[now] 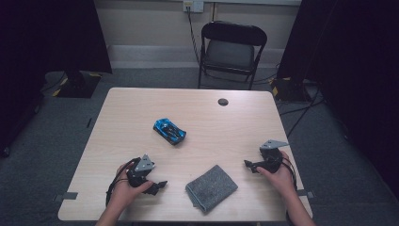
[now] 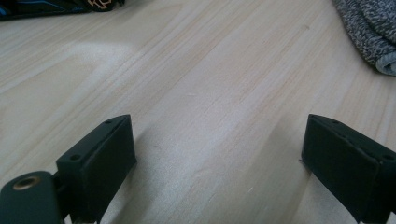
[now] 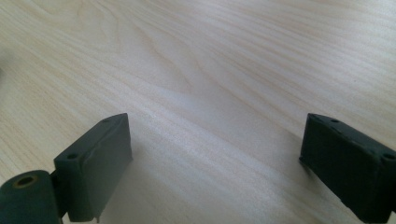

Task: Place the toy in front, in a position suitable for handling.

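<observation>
Both claws spread (empty); grey cloth point(image 1: 211, 187) between them; blue car point(image 1: 169, 131) beyond.

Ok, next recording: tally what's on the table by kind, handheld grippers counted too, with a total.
Toy cars: 1, blue and black
Folded cloths: 1, grey
Handheld grippers: 2, the left gripper and the right gripper, both with fingers apart and nothing between them
Total: 4
</observation>
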### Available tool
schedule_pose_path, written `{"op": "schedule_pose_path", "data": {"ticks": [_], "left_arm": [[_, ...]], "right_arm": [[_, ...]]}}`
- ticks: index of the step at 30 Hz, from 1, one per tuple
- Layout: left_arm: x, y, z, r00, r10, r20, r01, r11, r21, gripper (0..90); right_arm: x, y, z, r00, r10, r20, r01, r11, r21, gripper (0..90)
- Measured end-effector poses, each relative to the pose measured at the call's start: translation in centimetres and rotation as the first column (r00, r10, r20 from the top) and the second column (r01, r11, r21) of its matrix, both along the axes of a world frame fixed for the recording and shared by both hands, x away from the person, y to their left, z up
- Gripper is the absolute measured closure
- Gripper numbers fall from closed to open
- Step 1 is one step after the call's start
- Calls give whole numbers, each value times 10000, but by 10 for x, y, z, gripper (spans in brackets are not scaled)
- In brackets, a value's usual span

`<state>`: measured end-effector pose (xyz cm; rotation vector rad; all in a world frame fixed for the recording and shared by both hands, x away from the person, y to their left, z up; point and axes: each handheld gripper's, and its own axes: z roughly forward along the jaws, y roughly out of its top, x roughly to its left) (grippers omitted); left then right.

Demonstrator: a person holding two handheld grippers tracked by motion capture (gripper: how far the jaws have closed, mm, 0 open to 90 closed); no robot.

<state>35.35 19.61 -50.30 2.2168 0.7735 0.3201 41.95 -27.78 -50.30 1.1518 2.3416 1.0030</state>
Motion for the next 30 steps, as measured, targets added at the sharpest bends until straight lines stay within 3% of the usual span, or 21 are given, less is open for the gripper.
{"op": "schedule_pose_path", "data": {"ticks": [10, 14, 15, 18, 19, 24, 30], "left_arm": [[0, 0, 0, 10000, -5, -3, 5, 10000, 2, 90], [0, 0, 0, 10000, -3, -2, 3, 10000, 1, 90], [0, 0, 0, 10000, -5, -3, 5, 10000, -1, 91], [0, 0, 0, 10000, -5, -2, 5, 10000, 1, 90], [0, 0, 0, 10000, -5, 0, 5, 10000, 3, 90], [0, 0, 0, 10000, -6, -5, 6, 10000, -2, 90], [0, 0, 0, 10000, -4, -10, 4, 10000, 21, 90]], "right_arm": [[0, 0, 0, 10000, 49, 40, -49, 10000, -14, 84], [2, 1, 3, 9999, -145, -93, 145, 9999, -93, 156], [4, 5, 6, 9996, -67, -267, 63, 9998, -174, 155], [7, 10, 11, 9998, 4, -201, -10, 9996, -272, 155], [11, 18, 16, 9995, 171, -284, -168, 9998, 89, 155], [19, 39, 28, 9988, 485, -91, -485, 9988, -44, 145], [30, 66, 40, 9974, 703, -166, -698, 9971, 301, 145]]}}
